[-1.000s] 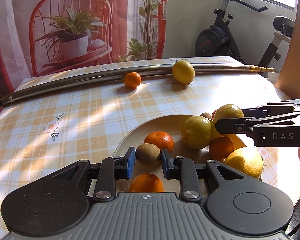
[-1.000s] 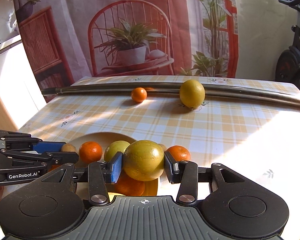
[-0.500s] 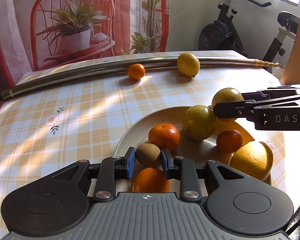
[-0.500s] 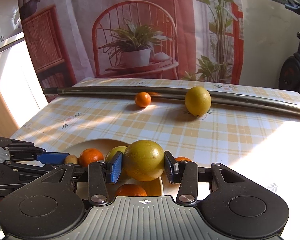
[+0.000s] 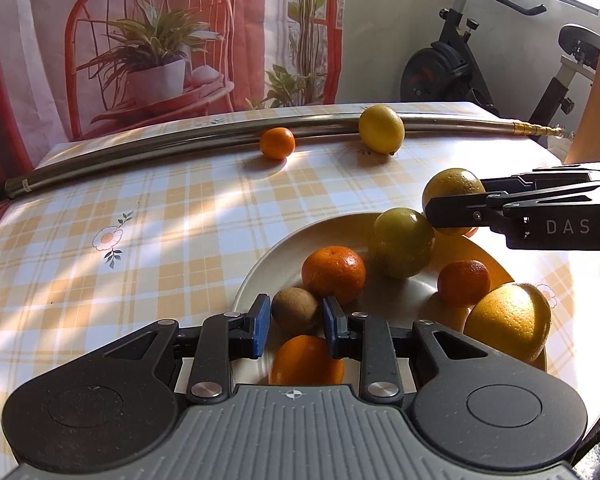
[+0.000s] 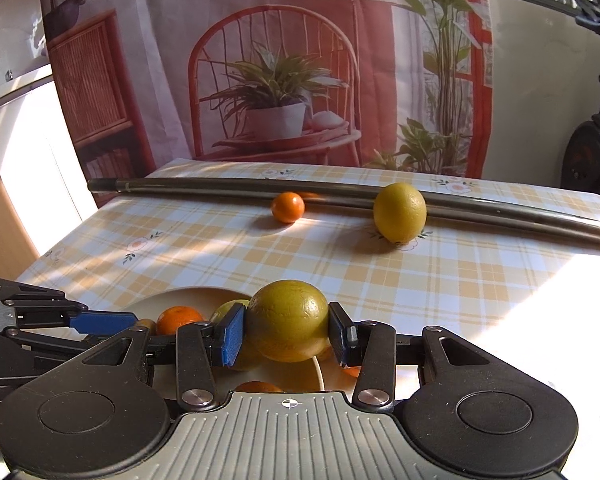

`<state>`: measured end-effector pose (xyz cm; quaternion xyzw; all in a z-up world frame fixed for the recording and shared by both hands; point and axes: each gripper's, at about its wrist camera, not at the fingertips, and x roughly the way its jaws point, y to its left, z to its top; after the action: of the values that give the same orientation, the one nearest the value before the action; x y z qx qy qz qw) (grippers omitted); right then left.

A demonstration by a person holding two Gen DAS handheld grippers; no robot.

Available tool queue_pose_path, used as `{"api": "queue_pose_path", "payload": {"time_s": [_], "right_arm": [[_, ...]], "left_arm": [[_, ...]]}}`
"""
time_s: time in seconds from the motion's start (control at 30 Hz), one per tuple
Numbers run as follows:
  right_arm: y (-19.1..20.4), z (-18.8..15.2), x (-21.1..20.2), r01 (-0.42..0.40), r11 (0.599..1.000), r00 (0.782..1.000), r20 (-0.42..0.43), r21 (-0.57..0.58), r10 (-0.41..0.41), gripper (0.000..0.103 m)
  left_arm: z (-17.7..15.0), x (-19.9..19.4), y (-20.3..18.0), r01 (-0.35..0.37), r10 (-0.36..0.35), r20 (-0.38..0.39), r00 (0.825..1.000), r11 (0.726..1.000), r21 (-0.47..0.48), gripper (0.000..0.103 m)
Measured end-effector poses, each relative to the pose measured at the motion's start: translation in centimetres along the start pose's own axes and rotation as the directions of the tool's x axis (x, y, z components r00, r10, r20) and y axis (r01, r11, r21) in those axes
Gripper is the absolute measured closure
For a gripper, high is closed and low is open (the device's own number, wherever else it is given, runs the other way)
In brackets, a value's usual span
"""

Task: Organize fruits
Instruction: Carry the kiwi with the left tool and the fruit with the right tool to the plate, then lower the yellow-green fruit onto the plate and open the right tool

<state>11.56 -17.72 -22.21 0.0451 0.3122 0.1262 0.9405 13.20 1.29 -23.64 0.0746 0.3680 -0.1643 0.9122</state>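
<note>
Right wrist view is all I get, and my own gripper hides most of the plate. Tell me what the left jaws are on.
Observer: The left gripper has its jaws closed around a brown fuzzy kiwi at the near side of the round white plate.
Operator: Name the fruit at the plate's right rim.
Observer: A large yellow-orange citrus sits there, beside a small orange tangerine.
Operator: Say where my held fruit hangs.
Observer: The right gripper holds its yellow-green round fruit over the plate's far side, close beside a greenish-yellow citrus. I cannot tell whether they touch.
</note>
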Motion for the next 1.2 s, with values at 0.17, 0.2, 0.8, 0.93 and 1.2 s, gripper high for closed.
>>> {"api": "queue_pose_path", "payload": {"time_s": [0.17, 0.2, 0.8, 0.93, 1.2], "right_arm": [[-0.7, -0.6, -0.3, 0.012, 1.000, 1.000, -0.013, 0.017, -0.011, 0.063], [-0.6, -0.7, -0.4, 0.013, 1.000, 1.000, -0.014, 0.010, -0.013, 0.063], [-0.4, -0.2, 0.7, -0.037, 0.999, 0.999, 0.000, 0.024, 0.037, 0.062], [-0.5, -0.3, 0.6, -0.037, 0.999, 0.999, -0.003, 0.037, 0.037, 0.062], [-0.9, -0.9, -0.1, -0.039, 0.997, 0.999, -0.019, 0.063, 0.040, 0.059]], "left_arm": [[-0.1, -0.3, 0.0, -0.016, 0.016, 0.010, 1.000, 1.000, -0.015, 0.072], [0.0, -0.5, 0.0, -0.020, 0.020, 0.011, 1.000, 1.000, -0.021, 0.072], [-0.5, -3.2, 0.2, -0.042, 0.052, 0.059, 0.997, 0.986, -0.161, 0.062], [-0.7, -3.2, 0.3, -0.046, 0.056, 0.055, 0.997, 0.984, -0.171, 0.062], [-0.7, -3.0, 0.3, -0.042, 0.051, 0.047, 0.998, 0.984, -0.171, 0.062]]}}
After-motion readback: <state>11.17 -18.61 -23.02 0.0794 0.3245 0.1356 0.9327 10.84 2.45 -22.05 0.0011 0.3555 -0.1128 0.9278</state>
